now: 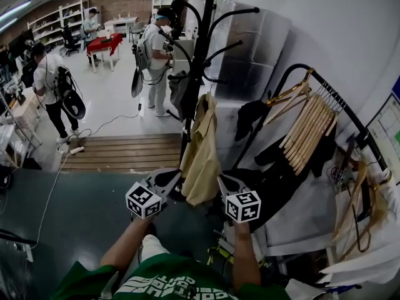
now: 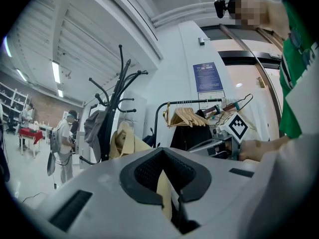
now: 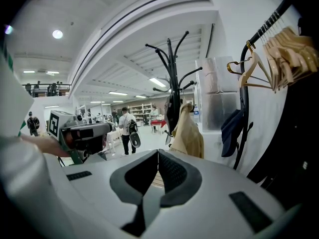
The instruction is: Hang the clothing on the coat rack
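A pale yellow garment (image 1: 201, 149) hangs by its collar from a low hook of the black coat rack (image 1: 201, 49). My left gripper (image 1: 177, 182) is at the garment's lower left edge, shut on a strip of its yellow cloth (image 2: 164, 195), which shows between the jaws. My right gripper (image 1: 220, 180) sits just right of the garment's hem, shut, with nothing between its jaws (image 3: 157, 156). The right gripper view shows the garment (image 3: 189, 133) draped on the rack (image 3: 172, 73), and the left gripper (image 3: 82, 133) off to the left.
A black clothes rail (image 1: 337, 105) with several wooden hangers (image 1: 309, 127) and dark garments stands close on the right. A grey garment (image 1: 179, 92) hangs on the rack's far side. A wooden platform (image 1: 125, 152) lies beyond. People stand further back (image 1: 153, 61).
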Demonstrator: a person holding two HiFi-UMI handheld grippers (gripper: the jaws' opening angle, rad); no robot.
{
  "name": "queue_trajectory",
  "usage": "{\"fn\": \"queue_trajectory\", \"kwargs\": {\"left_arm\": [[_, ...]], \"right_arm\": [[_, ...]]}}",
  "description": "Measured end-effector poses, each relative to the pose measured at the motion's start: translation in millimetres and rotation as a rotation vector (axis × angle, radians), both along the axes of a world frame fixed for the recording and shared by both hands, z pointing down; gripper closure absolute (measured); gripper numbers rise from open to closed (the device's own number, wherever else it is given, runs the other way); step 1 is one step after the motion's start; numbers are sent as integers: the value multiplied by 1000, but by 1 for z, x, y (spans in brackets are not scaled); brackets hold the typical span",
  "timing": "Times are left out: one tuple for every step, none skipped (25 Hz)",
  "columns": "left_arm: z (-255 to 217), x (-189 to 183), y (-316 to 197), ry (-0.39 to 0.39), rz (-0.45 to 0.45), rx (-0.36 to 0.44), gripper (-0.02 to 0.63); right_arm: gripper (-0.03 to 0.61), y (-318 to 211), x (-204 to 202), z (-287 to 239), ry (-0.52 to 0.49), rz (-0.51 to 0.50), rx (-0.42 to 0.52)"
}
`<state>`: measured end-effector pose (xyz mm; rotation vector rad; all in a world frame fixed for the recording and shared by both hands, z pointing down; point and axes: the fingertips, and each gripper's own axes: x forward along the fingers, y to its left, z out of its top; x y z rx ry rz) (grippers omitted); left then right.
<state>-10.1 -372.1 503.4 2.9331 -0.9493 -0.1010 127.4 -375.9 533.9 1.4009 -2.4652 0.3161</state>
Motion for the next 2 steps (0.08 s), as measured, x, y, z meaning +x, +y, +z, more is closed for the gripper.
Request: {"fn": "queue_trajectory", "kwargs": {"left_arm": [[0,0,0,0,-1,0,611],[0,-1,-1,-1,-2,1,611]], "right_arm": [[569,0,0,0,-1,1,0],[569,-1,1,0,-2,3,0]]}}
